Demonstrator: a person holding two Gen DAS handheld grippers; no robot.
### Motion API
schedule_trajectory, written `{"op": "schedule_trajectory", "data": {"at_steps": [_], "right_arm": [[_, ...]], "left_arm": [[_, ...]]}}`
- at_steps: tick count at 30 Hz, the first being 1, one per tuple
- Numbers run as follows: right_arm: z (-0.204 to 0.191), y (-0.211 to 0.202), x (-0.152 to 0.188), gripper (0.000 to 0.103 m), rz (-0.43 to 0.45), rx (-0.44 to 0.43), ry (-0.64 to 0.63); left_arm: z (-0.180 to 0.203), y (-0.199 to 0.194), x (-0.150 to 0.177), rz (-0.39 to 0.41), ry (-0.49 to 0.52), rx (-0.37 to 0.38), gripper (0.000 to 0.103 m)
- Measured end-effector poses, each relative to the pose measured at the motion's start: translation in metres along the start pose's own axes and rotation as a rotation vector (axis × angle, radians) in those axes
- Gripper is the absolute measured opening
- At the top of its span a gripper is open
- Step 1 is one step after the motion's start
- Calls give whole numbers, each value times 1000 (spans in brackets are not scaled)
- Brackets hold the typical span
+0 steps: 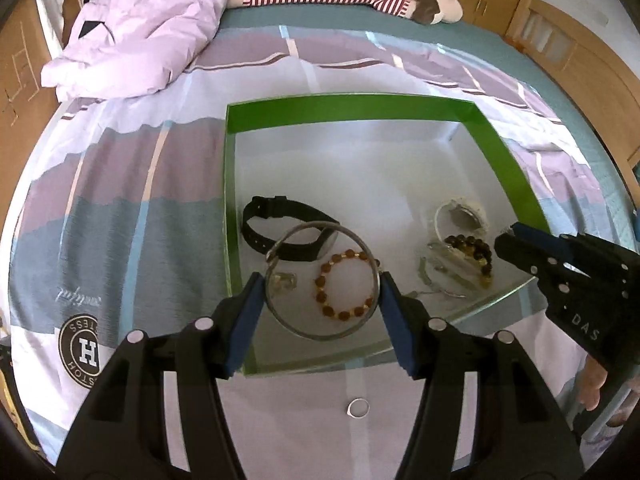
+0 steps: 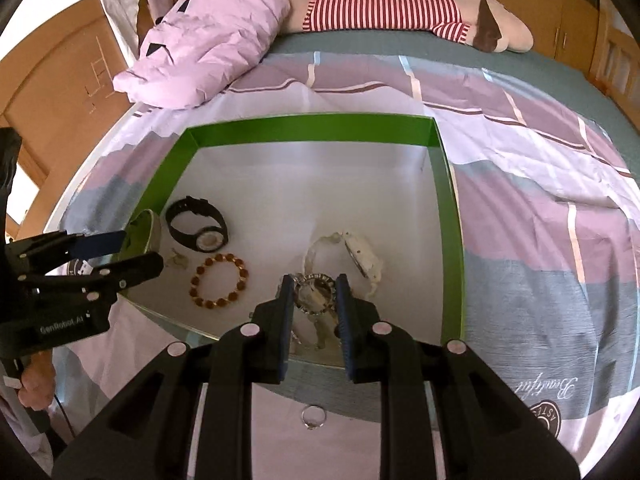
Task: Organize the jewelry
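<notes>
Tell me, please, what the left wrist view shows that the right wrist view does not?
Left only: the bangle seen face-on as a full ring in the left gripper, and the dark bead bracelet. Right only: the round silver piece in the right gripper. Both: green box, black watch, amber bracelet, ring.

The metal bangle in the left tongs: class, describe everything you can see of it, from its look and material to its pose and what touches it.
The bangle is a thin, plain hoop, grey and shiny like metal, with a small knot or clasp at its upper left. The left tongs grip it across its width, one blue pad on each side. It is held over the near part of the green box, above the amber bead bracelet and black watch seen through it. The right-wrist view shows it edge-on.
</notes>
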State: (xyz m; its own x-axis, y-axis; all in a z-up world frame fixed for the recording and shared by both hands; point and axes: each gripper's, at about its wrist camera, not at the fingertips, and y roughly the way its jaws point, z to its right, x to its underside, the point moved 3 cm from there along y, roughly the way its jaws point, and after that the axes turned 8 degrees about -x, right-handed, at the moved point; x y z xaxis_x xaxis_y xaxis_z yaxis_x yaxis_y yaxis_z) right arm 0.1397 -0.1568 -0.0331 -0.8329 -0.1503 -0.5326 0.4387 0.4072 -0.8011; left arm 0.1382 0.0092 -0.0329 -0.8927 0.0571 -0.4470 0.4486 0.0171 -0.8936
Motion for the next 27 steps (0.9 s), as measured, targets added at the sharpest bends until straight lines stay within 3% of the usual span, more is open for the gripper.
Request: {"op": "schedule_trajectory", "data": {"at_steps": [2, 7, 13, 16, 17, 19, 23, 27], "right_arm": [[-2, -2, 0, 52, 0, 19, -8], [-16, -25, -5, 53, 57, 5, -44], [-21, -46, -1, 54, 54, -59, -30], [-24, -54, 25, 50, -12, -101, -58], [-24, -53, 34, 43, -56, -73, -71], [-23, -46, 46, 42, -125, -16, -75], [-17, -12, 63, 42, -223, 20, -73], [-14, 20, 74, 42, -262, 71, -100]], "left_arm": [[-2, 0, 0, -4, -9, 7, 61], [0, -18, -3, 38, -3, 9, 79], [7, -50, 14, 57, 52, -26, 79], [7, -66, 38, 81, 90, -45, 78], [7, -67, 46, 77, 102, -49, 76], [6, -64, 60, 64, 113, -48, 70], [9, -31, 78, -36, 103, -17, 70], [18, -5, 91, -93, 123, -14, 70]]}}
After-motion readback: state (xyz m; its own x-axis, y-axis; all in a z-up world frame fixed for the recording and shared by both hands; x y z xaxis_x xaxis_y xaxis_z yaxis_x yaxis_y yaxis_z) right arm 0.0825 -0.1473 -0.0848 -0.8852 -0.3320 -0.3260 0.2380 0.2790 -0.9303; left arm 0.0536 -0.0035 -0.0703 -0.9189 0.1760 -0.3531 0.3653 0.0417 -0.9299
